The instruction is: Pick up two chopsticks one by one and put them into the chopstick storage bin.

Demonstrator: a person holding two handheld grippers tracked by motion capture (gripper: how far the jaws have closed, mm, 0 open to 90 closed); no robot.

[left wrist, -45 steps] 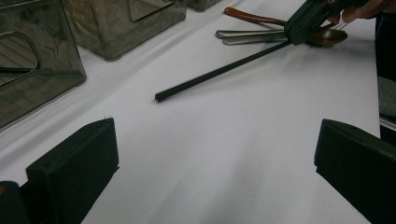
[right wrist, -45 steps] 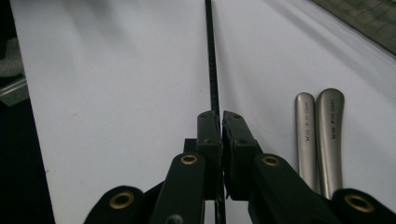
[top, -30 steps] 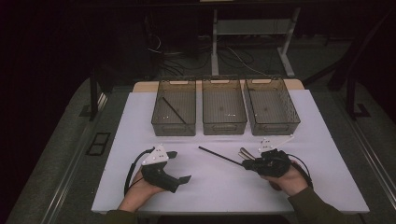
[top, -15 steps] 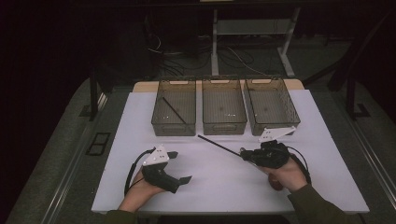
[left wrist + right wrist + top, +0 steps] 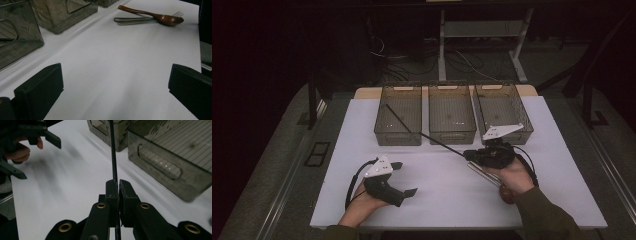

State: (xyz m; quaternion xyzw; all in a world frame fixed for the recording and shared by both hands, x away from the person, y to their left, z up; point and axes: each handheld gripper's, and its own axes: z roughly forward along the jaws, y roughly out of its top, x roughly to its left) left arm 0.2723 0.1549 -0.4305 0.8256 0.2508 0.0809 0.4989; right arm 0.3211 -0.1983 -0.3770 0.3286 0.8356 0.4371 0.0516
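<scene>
nearest the person, the left gripper [image 5: 404, 179] rests low over the white table sheet [image 5: 437, 185], held in the left hand [image 5: 362, 202]; its two black jaws stand wide apart with only bare sheet between them. a little farther in and to the right, the right gripper [image 5: 468, 155] is held in the right hand [image 5: 512, 176], its jaws pressed together on a thin black stick [image 5: 437, 141] — the right gripper view shows the stick [image 5: 113, 157] pinched between the pads and running straight ahead from them. in the high view the stick slants up and left from the jaws, its far tip close to the front of the middle bin, though whether it touches is hard to tell. under the right hand lie a dark brown wooden spoon [image 5: 155, 16] and a metal fork [image 5: 147, 20], side by side on the sheet, the spoon crossing over the fork. beyond, three clear smoky plastic bins stand in a row — the left bin [image 5: 398, 135] has a second thin black stick [image 5: 398, 119] leaning inside it, then the middle bin [image 5: 451, 134] and the right bin [image 5: 527, 131].
</scene>
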